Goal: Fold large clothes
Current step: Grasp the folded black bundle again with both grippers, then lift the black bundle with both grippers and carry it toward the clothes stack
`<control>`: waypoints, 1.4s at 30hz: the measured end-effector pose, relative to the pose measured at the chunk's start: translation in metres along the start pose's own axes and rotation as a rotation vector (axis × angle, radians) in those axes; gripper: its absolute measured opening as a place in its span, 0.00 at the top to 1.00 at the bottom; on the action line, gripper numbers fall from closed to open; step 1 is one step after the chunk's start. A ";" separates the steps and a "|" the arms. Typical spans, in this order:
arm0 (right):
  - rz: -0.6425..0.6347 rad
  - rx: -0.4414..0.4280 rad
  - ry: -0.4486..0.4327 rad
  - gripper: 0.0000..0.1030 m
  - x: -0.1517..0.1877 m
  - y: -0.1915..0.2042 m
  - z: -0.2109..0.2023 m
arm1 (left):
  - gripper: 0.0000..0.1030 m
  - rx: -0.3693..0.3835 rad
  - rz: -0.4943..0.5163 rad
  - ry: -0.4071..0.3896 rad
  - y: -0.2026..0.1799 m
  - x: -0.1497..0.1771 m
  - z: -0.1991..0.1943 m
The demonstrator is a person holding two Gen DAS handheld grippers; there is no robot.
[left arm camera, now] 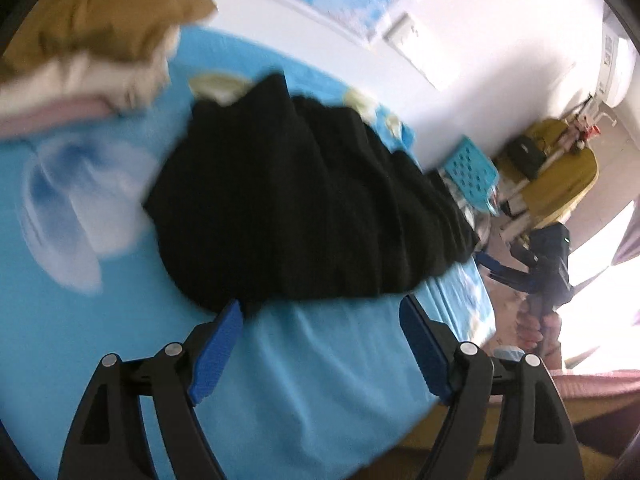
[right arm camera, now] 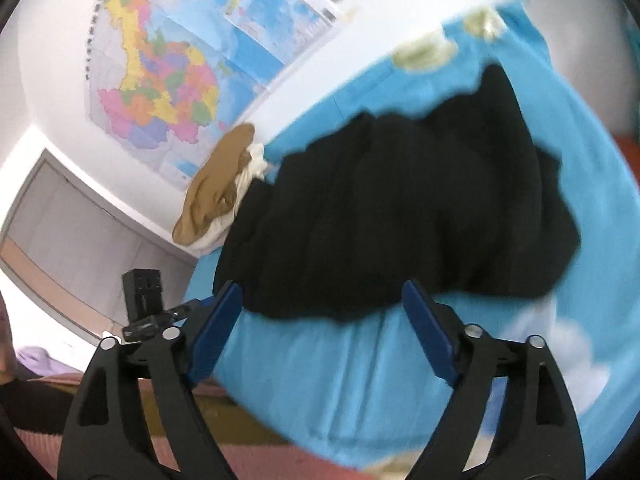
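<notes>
Black garment (left arm camera: pixel 304 200) lies bunched on the blue bedsheet (left arm camera: pixel 328 360), at twelve o'clock from both grippers; left gripper (left arm camera: pixel 322 308) and right gripper (right arm camera: pixel 322 296) gape wide, holding nothing; a grab at the bunched cloth risks catching several layers, skewing the fold.

Left wrist view looks down along its fingers (left arm camera: pixel 218 350) at the bed (left arm camera: pixel 320 360), close; right wrist view likewise, from the opposite side; both share the black garment (left arm camera: pixel 304 200) (blurred).

One black garment (left arm camera: pixel 304 196), one clothes pile (left arm camera: pixel 100 40), two wall maps (right arm camera: pixel 156 88).
</notes>
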State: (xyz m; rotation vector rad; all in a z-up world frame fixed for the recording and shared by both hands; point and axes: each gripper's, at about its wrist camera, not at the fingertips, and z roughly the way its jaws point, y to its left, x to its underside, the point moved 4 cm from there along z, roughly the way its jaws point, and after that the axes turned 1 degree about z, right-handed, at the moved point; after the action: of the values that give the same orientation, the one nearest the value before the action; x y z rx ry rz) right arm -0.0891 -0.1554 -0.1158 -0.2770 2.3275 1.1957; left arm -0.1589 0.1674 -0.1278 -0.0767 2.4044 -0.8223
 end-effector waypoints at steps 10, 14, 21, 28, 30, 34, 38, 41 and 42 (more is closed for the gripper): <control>0.186 0.056 -0.028 0.13 0.005 -0.031 0.030 | 0.22 0.121 -0.112 0.068 -0.009 -0.006 0.048; 0.204 0.145 -0.085 0.11 -0.005 -0.030 0.042 | 0.18 0.136 -0.200 0.008 -0.006 -0.032 0.067; 0.232 0.259 -0.201 0.04 -0.028 -0.033 0.063 | 0.10 0.125 -0.301 -0.081 -0.010 -0.061 0.082; 0.201 0.348 -0.350 0.04 -0.044 -0.033 0.085 | 0.07 0.079 -0.325 -0.140 -0.018 -0.078 0.097; 0.159 0.370 -0.356 0.04 -0.044 -0.030 0.092 | 0.07 0.080 -0.331 -0.150 -0.019 -0.081 0.099; 0.157 0.261 -0.300 0.41 -0.050 -0.033 0.100 | 0.30 0.021 -0.317 -0.142 -0.009 -0.081 0.099; 0.165 0.185 -0.243 0.44 -0.057 -0.039 0.104 | 0.20 0.057 -0.317 -0.129 -0.004 -0.085 0.095; 0.178 0.128 -0.215 0.63 -0.059 -0.042 0.105 | 0.24 0.043 -0.294 -0.122 -0.005 -0.089 0.098; 0.198 0.091 -0.207 0.66 -0.059 -0.045 0.104 | 0.33 0.035 -0.294 -0.120 -0.002 -0.089 0.098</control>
State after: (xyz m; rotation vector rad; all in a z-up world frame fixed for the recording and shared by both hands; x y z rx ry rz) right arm 0.0151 -0.1015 -0.1671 0.1075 2.2584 1.1450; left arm -0.0320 0.1331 -0.1429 -0.4623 2.2949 -0.9619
